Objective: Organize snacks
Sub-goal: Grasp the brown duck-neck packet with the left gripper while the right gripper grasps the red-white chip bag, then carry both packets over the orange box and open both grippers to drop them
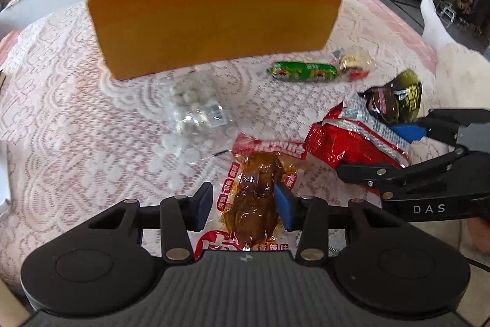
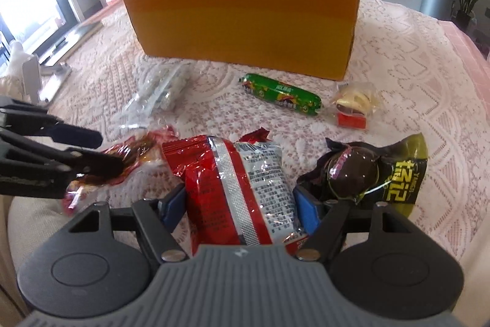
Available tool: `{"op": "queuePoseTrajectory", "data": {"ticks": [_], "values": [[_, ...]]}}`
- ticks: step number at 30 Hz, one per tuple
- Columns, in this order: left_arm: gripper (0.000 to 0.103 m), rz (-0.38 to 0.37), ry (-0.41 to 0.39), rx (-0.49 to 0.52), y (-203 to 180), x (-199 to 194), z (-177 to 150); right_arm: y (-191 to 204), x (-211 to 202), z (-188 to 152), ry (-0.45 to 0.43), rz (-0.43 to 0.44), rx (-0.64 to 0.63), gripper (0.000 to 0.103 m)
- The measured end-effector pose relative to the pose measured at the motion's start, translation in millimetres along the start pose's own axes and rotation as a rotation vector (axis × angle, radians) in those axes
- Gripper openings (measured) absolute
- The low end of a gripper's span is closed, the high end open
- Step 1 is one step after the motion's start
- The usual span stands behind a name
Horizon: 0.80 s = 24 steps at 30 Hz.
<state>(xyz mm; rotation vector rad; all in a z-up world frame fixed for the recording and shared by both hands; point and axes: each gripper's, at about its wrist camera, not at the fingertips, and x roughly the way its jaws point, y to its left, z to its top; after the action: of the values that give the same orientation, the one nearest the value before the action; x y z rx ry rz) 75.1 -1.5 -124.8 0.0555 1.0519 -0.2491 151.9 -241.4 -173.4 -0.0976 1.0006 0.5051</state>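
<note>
We hold one hand-held gripper in each hand. The left hand-held gripper (image 1: pixel 243 206) has a see-through packet of brown spicy snack (image 1: pixel 255 204) between its two pads. The right pad touches the packet, and the left pad looks just beside it, so we think the grip is on but cannot be fully sure. The packet points away from the pads, toward the box, so it can go straight in.

The right hand-held gripper (image 2: pixel 242 206) is half open around a red and silver snack bag (image 2: pixel 242 183). Both blue pads press the puffy bag's sides. We hold it by the middle so it will not tip.

Just right of that bag lies a dark pouch with yellow writing (image 2: pixel 376 173). It is not picked up.

A bit farther ahead lie a green sausage stick (image 2: pixel 281 94), a small candy bag (image 2: pixel 355 104) to its right, and a clear bag of pale sweets (image 2: pixel 159 94) to its left. They all lie on the lace cloth (image 2: pixel 413 112) over the counter.

Farthest ahead is the orange box (image 2: pixel 245 17). Its top is open and we see nothing inside. We think the snacks belong there, so both packets still need to be carried to it.
</note>
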Motion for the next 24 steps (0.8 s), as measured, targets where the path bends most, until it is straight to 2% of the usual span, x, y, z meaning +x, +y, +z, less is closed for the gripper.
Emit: {"op": "queuePoseTrajectory", "data": {"ticks": [3,5,6,7,9,12,15,18,21,24], "values": [[0.055,-0.041,0.023,0.034,-4.8,8.1,-5.0,-2.4,-2.0,-4.0,0.001,-0.032,0.001,0.071],[0.059,-0.023,0.019,0.05,-8.8,9.2,-6.6,-9.3,-3.5,-6.6,0.005,-0.028,0.031,0.071],[0.064,-0.016,0.01,0.078,-12.2,9.1,-7.1,-11.5,-3.5,-7.3,0.007,-0.026,0.043,0.071],[0.076,-0.016,0.004,0.102,-14.9,9.0,-6.7,-14.0,-3.5,-7.9,0.009,-0.022,0.057,0.071],[0.085,-0.018,-0.015,0.128,-19.9,9.0,-5.7,-16.0,-3.1,-8.1,0.008,-0.016,0.069,0.071],[0.086,-0.018,-0.02,0.16,-25.3,16.6,-3.6,-18.5,-1.9,-8.3,0.009,-0.008,0.084,0.071],[0.088,-0.028,-0.007,0.141,-25.0,28.1,-2.2,-21.2,-0.9,-8.4,0.014,-0.004,0.096,0.071],[0.087,-0.016,-0.03,0.174,-30.2,30.0,-3.3,-23.0,-0.8,-8.8,0.012,0.0,0.107,0.071],[0.075,-0.029,-0.052,0.163,-29.0,28.6,-5.4,-22.6,0.7,-8.0,0.012,-0.002,0.105,0.071],[0.068,-0.012,-0.062,0.155,-28.7,26.6,-6.1,-22.6,0.8,-7.5,0.01,-0.002,0.104,0.071]]}}
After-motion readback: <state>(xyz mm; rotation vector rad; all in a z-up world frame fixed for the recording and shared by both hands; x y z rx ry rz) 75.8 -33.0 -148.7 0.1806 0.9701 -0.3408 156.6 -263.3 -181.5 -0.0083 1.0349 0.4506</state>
